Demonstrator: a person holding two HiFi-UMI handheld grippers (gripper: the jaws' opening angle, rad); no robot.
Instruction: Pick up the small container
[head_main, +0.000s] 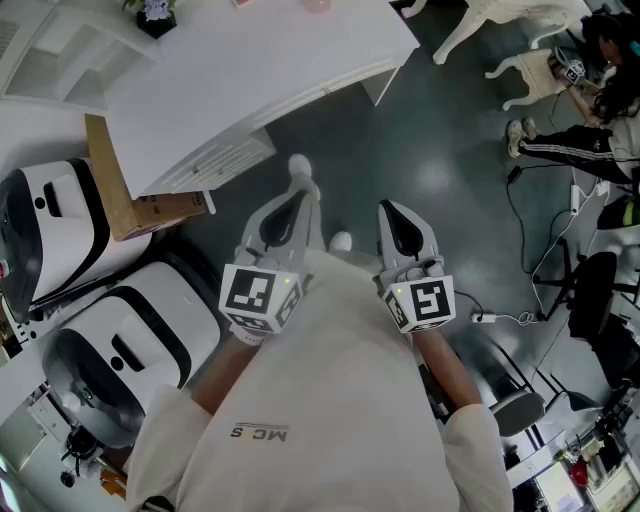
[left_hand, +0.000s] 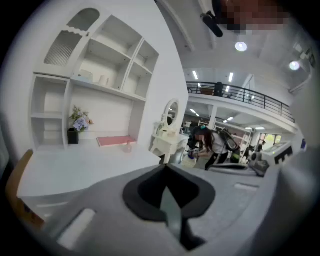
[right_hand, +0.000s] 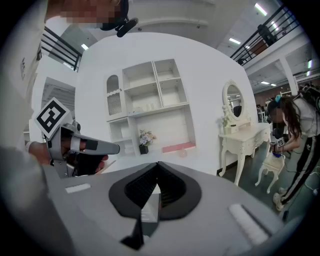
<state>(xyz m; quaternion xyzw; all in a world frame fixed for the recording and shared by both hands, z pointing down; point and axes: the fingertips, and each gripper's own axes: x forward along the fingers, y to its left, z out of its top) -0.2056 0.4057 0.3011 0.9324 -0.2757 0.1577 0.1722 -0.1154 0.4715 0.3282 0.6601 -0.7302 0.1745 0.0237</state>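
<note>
The small container (left_hand: 128, 146) is a tiny pale pink thing on the white counter (left_hand: 75, 167), left of centre in the left gripper view, too small to make out its shape. It stands just beside the near right end of a flat pink tray (left_hand: 116, 141). In the right gripper view the small container (right_hand: 182, 152) sits near the middle of the frame, below the tray (right_hand: 178, 147). In the head view only a pink bit of it (head_main: 316, 5) shows at the top edge.

Further left along the counter is a dark pot of flowers (left_hand: 75, 131), well apart from the tray. Behind them rises a white shelf unit (left_hand: 100, 65) with open compartments. To the right of the counter stands a white dressing table with an oval mirror (right_hand: 240, 135), and beyond it a person (right_hand: 290, 130) bends forward.

Both grippers are well apart from the container, out over the dark floor (head_main: 440, 170) in front of the counter (head_main: 260, 60). The left hand-held gripper (left_hand: 165, 167) has its dark jaws pressed together with nothing between them. The right hand-held gripper (right_hand: 157, 165) also has its jaws closed tip to tip and carries nothing. In the head view the left hand-held gripper (head_main: 290, 205) and the right hand-held gripper (head_main: 392, 212) are side by side at the centre, each with its marker cube towards the person.

At the left of the head view a cardboard box (head_main: 120, 190) leans by the counter, above two white and black machines (head_main: 110, 330).
</note>
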